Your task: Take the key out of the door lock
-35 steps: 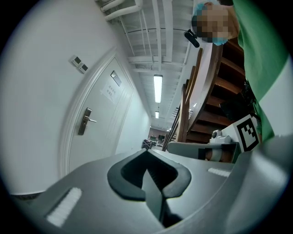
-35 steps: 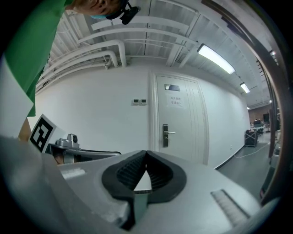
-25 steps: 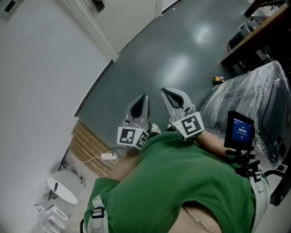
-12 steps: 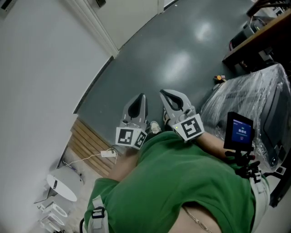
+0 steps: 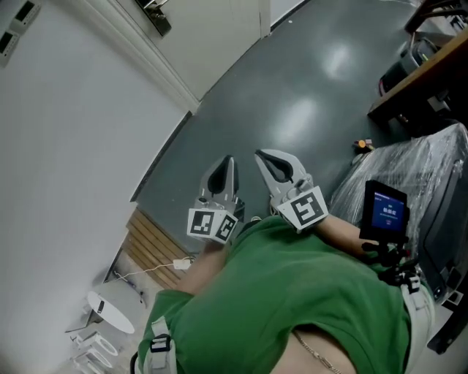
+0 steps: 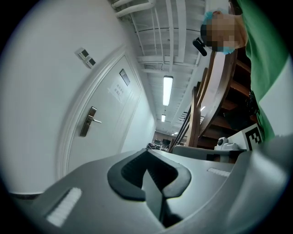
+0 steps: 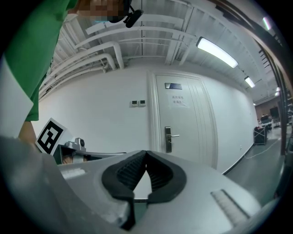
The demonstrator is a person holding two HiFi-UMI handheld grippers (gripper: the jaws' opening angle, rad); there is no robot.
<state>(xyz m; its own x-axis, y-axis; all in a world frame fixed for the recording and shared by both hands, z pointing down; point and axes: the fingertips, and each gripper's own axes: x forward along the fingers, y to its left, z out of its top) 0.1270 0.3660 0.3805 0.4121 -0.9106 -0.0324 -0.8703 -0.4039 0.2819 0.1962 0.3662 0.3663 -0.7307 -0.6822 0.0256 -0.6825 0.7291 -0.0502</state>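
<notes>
A white door (image 7: 185, 121) stands shut in the white wall ahead. Its metal handle and lock plate (image 7: 168, 138) sit at mid height, also seen as the handle plate (image 6: 88, 121) in the left gripper view. No key can be made out at this distance. In the head view the door (image 5: 219, 33) lies at the top, with a dark fitting (image 5: 155, 13) on it. My left gripper (image 5: 228, 162) and right gripper (image 5: 265, 156) point side by side toward it, well short of the door. The left gripper (image 6: 146, 161) and right gripper (image 7: 145, 157) are both shut and empty.
Dark grey floor (image 5: 292, 95) stretches ahead. At the right are a plastic-wrapped bulk (image 5: 417, 172), a small lit screen (image 5: 385, 210) and a desk (image 5: 428, 69). Wooden slats (image 5: 155, 245) and a white plug with cable (image 5: 180, 264) lie by the left wall. Wall switches (image 7: 138, 103) sit left of the door.
Both grippers have moved forward together toward the door, still shut. The door and its frame now sit closer and lower in the head view.
</notes>
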